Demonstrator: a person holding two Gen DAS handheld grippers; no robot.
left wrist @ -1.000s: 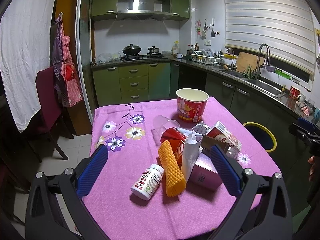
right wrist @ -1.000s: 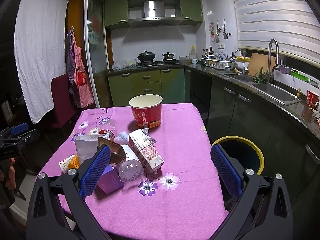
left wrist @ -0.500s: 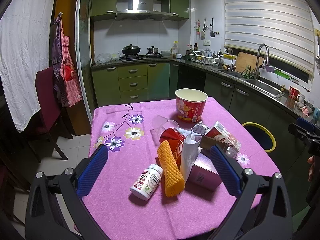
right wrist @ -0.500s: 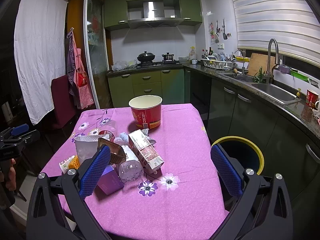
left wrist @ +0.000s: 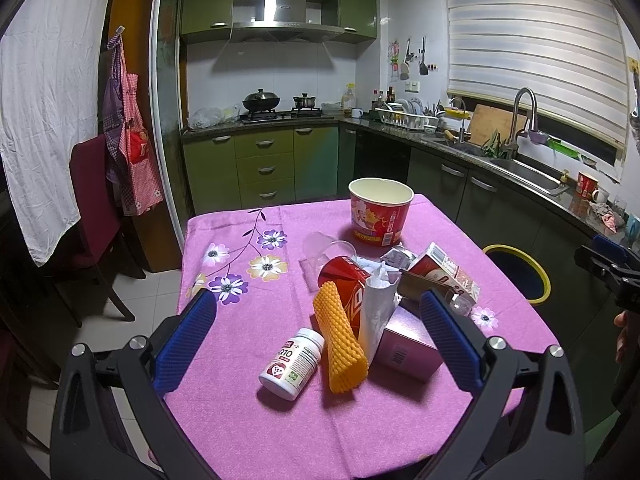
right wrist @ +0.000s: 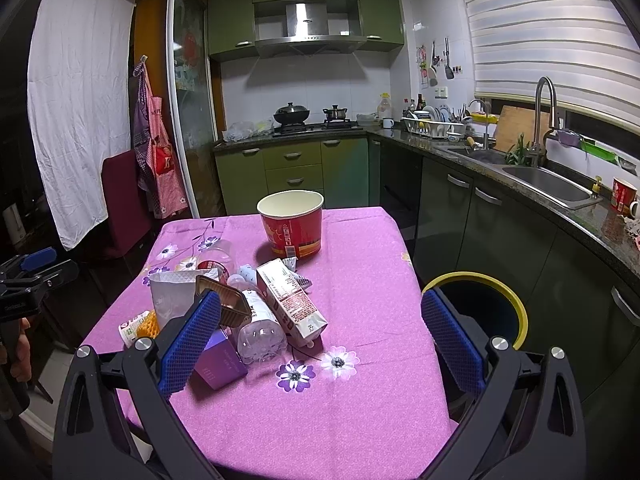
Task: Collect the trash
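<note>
A pile of trash lies on the pink flowered tablecloth. It holds a white pill bottle, an orange foam net, a red can, a white paper bag, a pink box, a milk carton and a crushed clear bottle. A red paper bucket stands upright behind the pile. My left gripper hovers open above the near side of the pile. My right gripper is open too, over the table's right side. A yellow-rimmed bin stands by the table.
Green cabinets and a dark counter with a sink run along the right and back. A dark red chair and a hanging apron are at the left. A hand with the other gripper shows at the right edge.
</note>
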